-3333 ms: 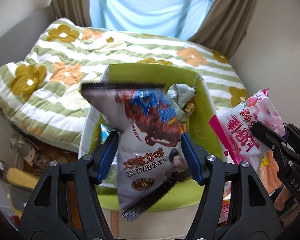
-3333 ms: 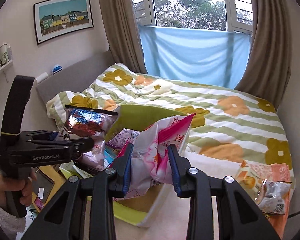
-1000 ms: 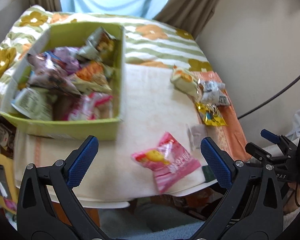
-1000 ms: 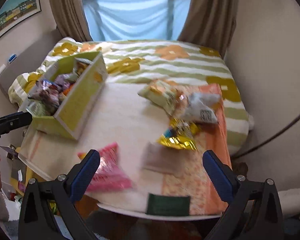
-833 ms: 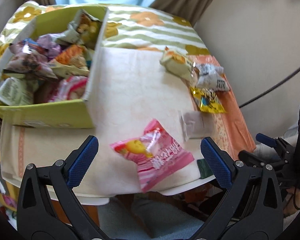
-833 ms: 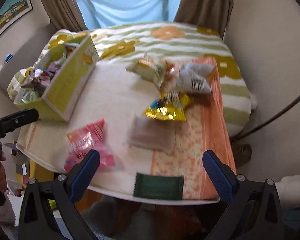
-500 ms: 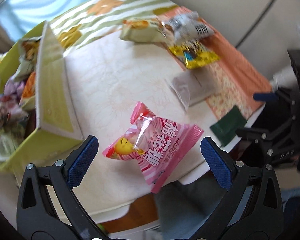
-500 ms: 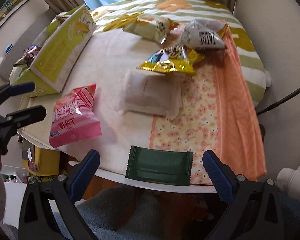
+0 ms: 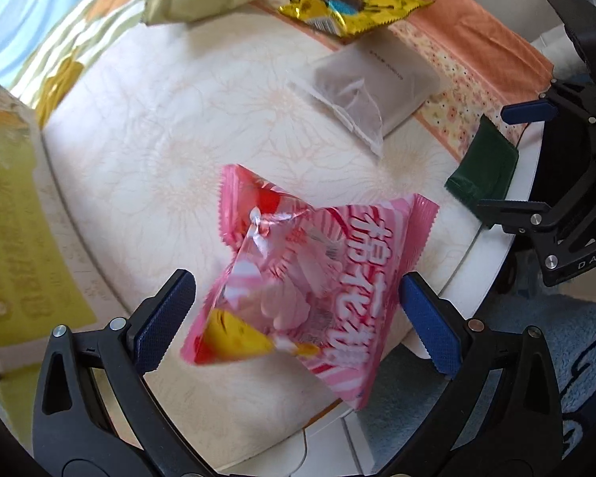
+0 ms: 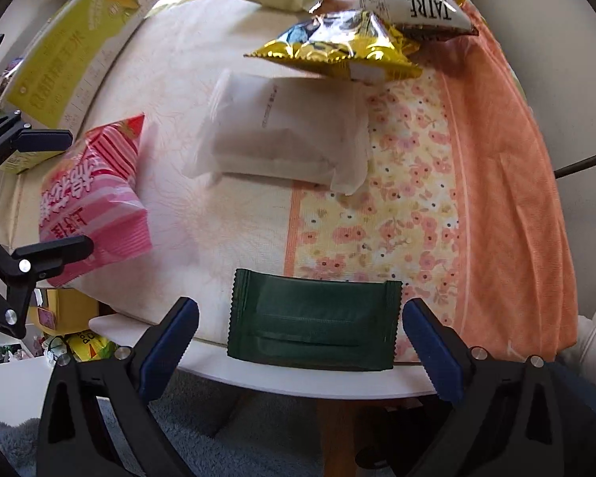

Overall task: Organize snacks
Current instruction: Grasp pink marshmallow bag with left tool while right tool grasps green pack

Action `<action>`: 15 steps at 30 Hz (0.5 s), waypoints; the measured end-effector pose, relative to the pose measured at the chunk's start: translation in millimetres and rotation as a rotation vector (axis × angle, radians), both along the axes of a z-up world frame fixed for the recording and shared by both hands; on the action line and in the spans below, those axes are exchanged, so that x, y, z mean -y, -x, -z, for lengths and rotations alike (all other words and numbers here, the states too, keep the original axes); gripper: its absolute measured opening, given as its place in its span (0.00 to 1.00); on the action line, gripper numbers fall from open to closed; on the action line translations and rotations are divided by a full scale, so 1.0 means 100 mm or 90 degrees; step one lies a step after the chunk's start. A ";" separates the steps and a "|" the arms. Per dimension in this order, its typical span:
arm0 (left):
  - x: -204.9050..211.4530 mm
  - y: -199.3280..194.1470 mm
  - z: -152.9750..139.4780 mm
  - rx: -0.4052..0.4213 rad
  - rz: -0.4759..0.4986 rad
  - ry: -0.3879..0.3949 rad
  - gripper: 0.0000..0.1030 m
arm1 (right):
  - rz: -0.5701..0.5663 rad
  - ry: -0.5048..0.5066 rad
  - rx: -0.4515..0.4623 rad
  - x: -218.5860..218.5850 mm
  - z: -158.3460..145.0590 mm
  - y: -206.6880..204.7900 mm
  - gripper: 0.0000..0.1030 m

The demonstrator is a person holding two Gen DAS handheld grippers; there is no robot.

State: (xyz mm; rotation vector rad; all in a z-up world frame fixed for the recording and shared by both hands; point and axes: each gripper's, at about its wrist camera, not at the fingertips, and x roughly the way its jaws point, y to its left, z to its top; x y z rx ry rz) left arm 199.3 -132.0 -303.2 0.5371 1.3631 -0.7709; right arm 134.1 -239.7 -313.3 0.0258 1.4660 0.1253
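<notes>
Both jaws spread wide: left gripper [image 9: 296,314] round pink bag [image 9: 310,278], right gripper [image 10: 300,338] round green packet [image 10: 314,330]; contact unclear.

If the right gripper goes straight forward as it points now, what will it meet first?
Most likely the dark green packet at the table's near edge: it lies directly between the open fingers of the right gripper. Depth is hard to judge.

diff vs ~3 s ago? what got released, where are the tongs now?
Both tongs let go of the bags they held over the green box and came back to the table. Left tongs now straddle the pink bag, open; right tongs straddle the dark green packet, open. The yellow packet and white pouch are unmoved over the last second.
</notes>
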 end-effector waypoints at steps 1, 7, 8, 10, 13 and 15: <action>0.01 -0.01 0.04 -0.008 0.002 0.003 0.99 | -0.002 0.008 -0.005 0.00 0.02 -0.01 0.99; 0.00 -0.07 0.26 -0.040 0.001 0.002 0.98 | 0.006 0.022 -0.042 0.03 0.17 0.00 0.99; -0.01 -0.08 0.27 -0.047 -0.004 0.010 0.95 | 0.010 0.019 -0.047 0.04 0.19 0.00 0.99; -0.03 -0.11 0.27 -0.044 -0.014 0.021 0.89 | 0.012 0.023 -0.052 0.05 0.23 0.02 0.99; -0.04 -0.14 0.24 -0.034 -0.017 0.026 0.80 | 0.009 0.030 -0.051 0.05 0.24 0.03 0.99; -0.06 -0.18 0.23 -0.034 -0.033 0.037 0.76 | 0.011 0.031 -0.050 0.04 0.26 0.03 0.99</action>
